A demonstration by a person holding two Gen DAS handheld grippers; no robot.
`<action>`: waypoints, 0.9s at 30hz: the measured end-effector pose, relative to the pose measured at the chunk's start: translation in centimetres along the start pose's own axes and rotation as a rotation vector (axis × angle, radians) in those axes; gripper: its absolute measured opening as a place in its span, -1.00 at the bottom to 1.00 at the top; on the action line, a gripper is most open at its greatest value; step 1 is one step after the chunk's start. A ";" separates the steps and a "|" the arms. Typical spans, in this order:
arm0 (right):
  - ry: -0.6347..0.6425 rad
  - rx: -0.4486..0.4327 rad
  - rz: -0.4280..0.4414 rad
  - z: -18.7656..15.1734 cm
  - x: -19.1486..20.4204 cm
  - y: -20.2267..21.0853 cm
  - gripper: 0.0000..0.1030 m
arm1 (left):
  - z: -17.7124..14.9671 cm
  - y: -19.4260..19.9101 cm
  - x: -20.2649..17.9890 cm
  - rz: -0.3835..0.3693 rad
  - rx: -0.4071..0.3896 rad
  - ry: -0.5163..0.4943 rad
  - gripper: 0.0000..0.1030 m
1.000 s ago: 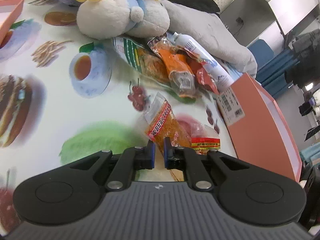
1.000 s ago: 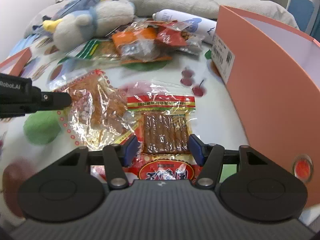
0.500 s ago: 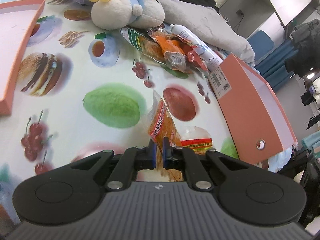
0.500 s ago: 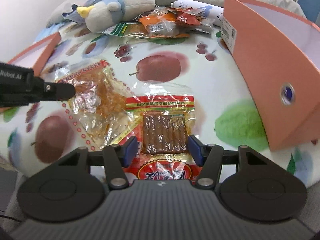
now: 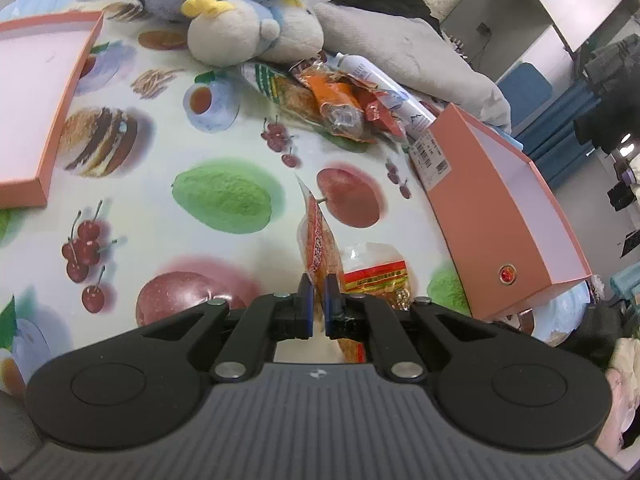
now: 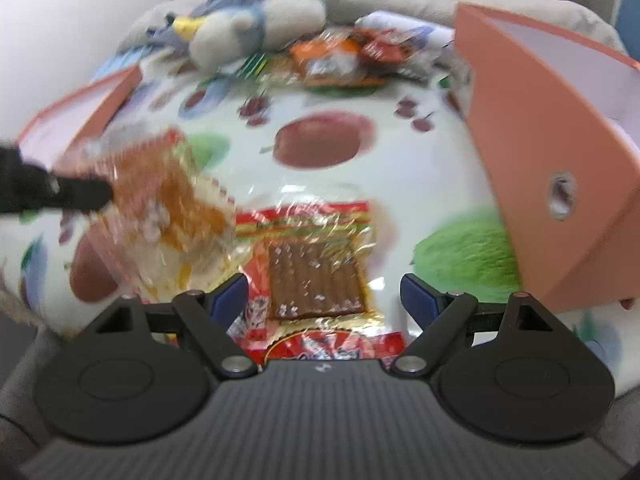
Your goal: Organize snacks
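My left gripper (image 5: 318,300) is shut on a clear orange snack bag (image 5: 320,240), held edge-on above the fruit-print tablecloth; the same bag (image 6: 168,200) shows blurred at the left of the right wrist view with the left fingertips (image 6: 80,196) on it. My right gripper (image 6: 324,292) is open, its jaws on either side of a red packet of brown snack strips (image 6: 316,276) lying flat; that packet also shows in the left wrist view (image 5: 378,280). A pile of more snack bags (image 5: 336,100) lies at the far side.
An orange box (image 5: 500,208) stands open at the right, also in the right wrist view (image 6: 540,140). A flat orange lid (image 5: 36,112) lies at the left. A plush toy (image 5: 248,36) and grey cloth (image 5: 400,48) lie behind the snack pile.
My left gripper has lifted the orange bag up and back, off the table. My right gripper has opened wider over the red packet and its view is now motion-blurred.
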State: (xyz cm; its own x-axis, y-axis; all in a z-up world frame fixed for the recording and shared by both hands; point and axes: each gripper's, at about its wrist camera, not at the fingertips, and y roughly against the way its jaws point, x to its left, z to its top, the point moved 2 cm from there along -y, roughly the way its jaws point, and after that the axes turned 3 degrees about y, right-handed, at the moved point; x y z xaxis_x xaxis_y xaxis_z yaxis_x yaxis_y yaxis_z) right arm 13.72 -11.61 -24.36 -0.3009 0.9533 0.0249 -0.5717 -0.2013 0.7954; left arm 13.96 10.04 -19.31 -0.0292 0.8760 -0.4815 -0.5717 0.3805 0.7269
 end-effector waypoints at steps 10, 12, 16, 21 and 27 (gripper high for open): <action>0.062 0.000 0.012 0.0 1.0 -0.1 0.32 | 0.7 -0.2 -1.8 -0.011 0.004 -0.037 -0.92; 0.069 -0.001 0.016 -0.1 1.1 0.0 0.27 | 0.9 -0.5 -2.3 -0.010 0.010 -0.052 -0.92; 0.077 -0.005 0.026 -0.2 0.9 0.1 0.15 | 1.2 -1.1 -3.1 -0.014 0.006 -0.067 -0.90; 0.068 -0.011 0.036 -0.3 0.7 0.2 0.12 | 1.5 -2.6 -3.8 0.022 0.036 -0.064 -0.11; 0.074 -0.015 0.037 -0.3 0.7 0.2 0.11 | 0.9 -5.0 -3.8 0.102 0.069 -0.060 0.14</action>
State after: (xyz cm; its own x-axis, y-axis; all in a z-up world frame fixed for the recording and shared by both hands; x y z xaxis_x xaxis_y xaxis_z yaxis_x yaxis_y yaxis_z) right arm 13.16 -11.08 -24.39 -0.3770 0.9262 0.0088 -0.5707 -0.2397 0.7854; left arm 17.67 5.05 -20.72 -0.0338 0.9264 -0.3751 -0.5101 0.3068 0.8035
